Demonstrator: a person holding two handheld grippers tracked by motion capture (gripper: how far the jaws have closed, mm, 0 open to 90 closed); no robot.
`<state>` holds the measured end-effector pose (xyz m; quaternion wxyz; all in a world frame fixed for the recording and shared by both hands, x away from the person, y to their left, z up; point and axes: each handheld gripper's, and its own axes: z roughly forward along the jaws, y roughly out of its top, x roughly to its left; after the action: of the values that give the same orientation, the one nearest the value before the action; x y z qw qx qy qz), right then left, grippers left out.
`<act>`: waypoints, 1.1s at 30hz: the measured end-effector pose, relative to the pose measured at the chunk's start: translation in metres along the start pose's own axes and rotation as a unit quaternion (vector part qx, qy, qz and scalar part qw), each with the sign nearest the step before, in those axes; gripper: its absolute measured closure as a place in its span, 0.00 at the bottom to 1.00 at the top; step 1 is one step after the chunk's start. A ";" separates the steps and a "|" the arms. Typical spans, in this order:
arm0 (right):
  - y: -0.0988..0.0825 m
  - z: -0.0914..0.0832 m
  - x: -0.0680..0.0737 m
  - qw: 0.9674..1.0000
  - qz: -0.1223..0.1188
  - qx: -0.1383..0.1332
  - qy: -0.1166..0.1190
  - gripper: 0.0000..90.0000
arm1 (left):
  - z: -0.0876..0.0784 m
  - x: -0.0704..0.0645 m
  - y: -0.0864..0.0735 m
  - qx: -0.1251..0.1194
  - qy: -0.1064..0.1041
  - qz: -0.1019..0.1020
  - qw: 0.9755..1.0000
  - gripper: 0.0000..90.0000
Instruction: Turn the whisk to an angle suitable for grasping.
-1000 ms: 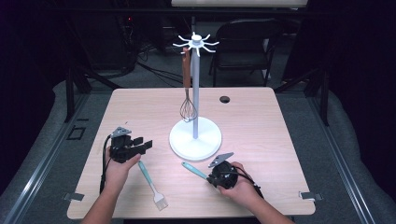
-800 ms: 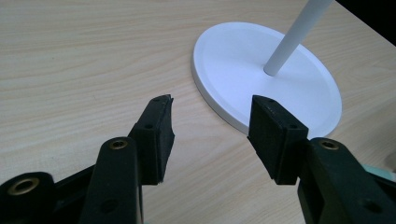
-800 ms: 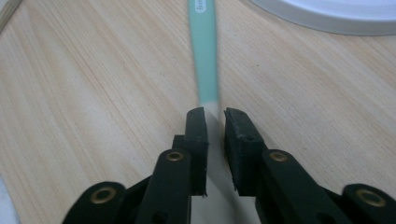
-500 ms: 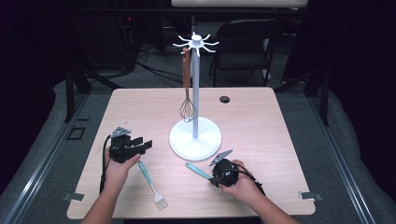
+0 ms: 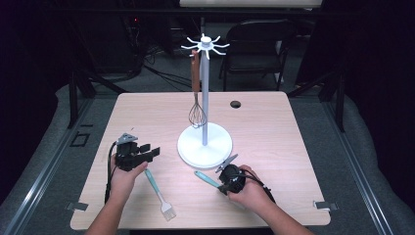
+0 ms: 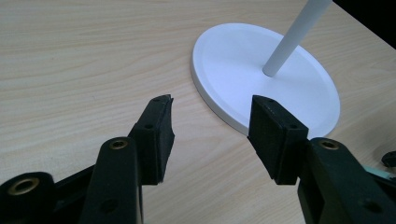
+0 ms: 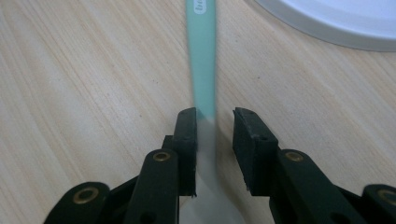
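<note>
The right gripper [image 7: 214, 116] has just been opening; its jaws now stand apart astride the teal-handled utensil [image 7: 201, 56], a gap showing on one side. The slim teal handle fades to pale grey at the jaws and lies flat near the desk's [image 5: 293, 147] front edge, just before the stand's white base [image 5: 204, 142]. The high view adds the left gripper [image 5: 152, 152], jaws apart, above a teal brush [image 5: 159, 193], and a whisk [image 5: 196, 113] hanging.

Pale wood-grain table [image 5: 274, 122], white stand [image 5: 204, 144], teal-handled utensil [image 7: 201, 51] fading to clear, another teal brush [image 5: 159, 188], brown-handled wire whisk [image 5: 195, 98], black grippers
</note>
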<state>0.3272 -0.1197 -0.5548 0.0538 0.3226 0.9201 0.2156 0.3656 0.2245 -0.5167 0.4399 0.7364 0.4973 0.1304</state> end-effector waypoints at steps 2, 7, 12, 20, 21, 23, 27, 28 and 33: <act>0.002 0.000 -0.001 1.000 0.002 0.006 0.004 0.78 | 0.000 0.000 0.000 0.000 0.000 0.000 1.000 0.55; 0.002 0.001 -0.002 1.000 0.007 -0.006 0.003 0.69 | 0.000 0.000 0.000 0.000 0.000 0.001 1.000 0.55; 0.001 0.002 -0.001 1.000 0.004 -0.017 0.002 0.68 | 0.000 0.000 0.000 0.000 0.001 0.000 1.000 0.55; -0.002 0.003 0.002 0.999 -0.018 -0.030 -0.015 0.75 | 0.001 -0.001 0.000 0.004 0.000 0.004 1.000 0.55; -0.002 0.004 0.002 0.999 -0.016 -0.033 -0.010 0.79 | 0.001 -0.002 0.000 0.006 -0.001 0.003 1.000 0.55; -0.001 0.004 0.002 0.999 -0.015 -0.032 -0.001 0.83 | 0.002 -0.002 -0.001 0.003 0.001 0.004 1.000 0.55; 0.000 0.003 0.002 1.000 -0.018 -0.024 0.008 0.87 | 0.003 -0.003 -0.001 0.005 -0.001 0.006 1.000 0.55; 0.000 0.003 0.001 1.000 -0.020 -0.021 0.012 0.89 | 0.003 -0.003 -0.001 0.006 -0.002 0.005 1.000 0.55; 0.000 0.003 0.001 0.999 -0.014 -0.026 0.014 0.89 | 0.004 -0.004 -0.002 0.006 -0.001 0.005 1.000 0.55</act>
<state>0.3266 -0.1179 -0.5581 0.0524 0.3049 0.9193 0.2433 0.3650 0.2188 -0.5193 0.4354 0.7417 0.4936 0.1292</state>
